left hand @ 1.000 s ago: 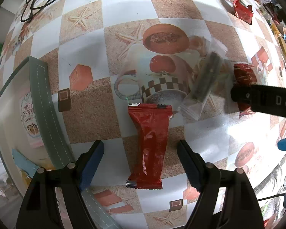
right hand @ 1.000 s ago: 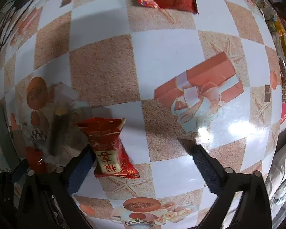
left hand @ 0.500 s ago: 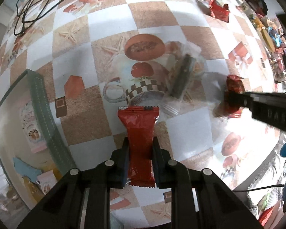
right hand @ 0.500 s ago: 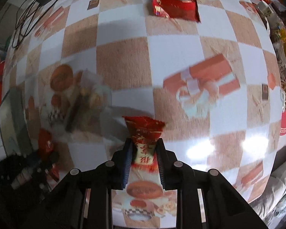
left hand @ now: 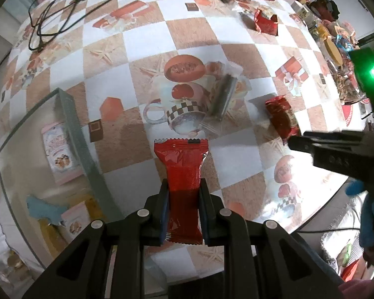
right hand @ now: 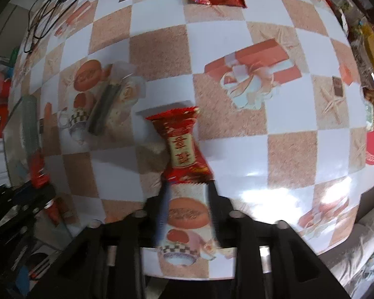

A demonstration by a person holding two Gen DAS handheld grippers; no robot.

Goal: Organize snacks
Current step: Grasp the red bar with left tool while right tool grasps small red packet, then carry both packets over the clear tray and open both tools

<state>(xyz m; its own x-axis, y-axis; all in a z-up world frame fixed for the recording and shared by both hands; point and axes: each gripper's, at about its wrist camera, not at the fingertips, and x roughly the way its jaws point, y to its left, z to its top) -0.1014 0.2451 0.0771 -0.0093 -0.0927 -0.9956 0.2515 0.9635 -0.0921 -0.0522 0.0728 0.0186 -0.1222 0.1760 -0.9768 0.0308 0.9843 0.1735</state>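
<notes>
Covering the table (left hand: pixel 147 37), checkered cloth; black cables (left hand: pixel 49 22) at its far corner.

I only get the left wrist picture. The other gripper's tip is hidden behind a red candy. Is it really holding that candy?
Observer: Yes. In the right wrist view the right gripper pinches the lower end of the red candy.
Visitor: Anything written on it?
Observer: A gold label with red characters runs down its middle.
Visitor: Is anything else beside it?
Observer: A clear packet with a dark stick lies to its left on the tablecloth.
</notes>
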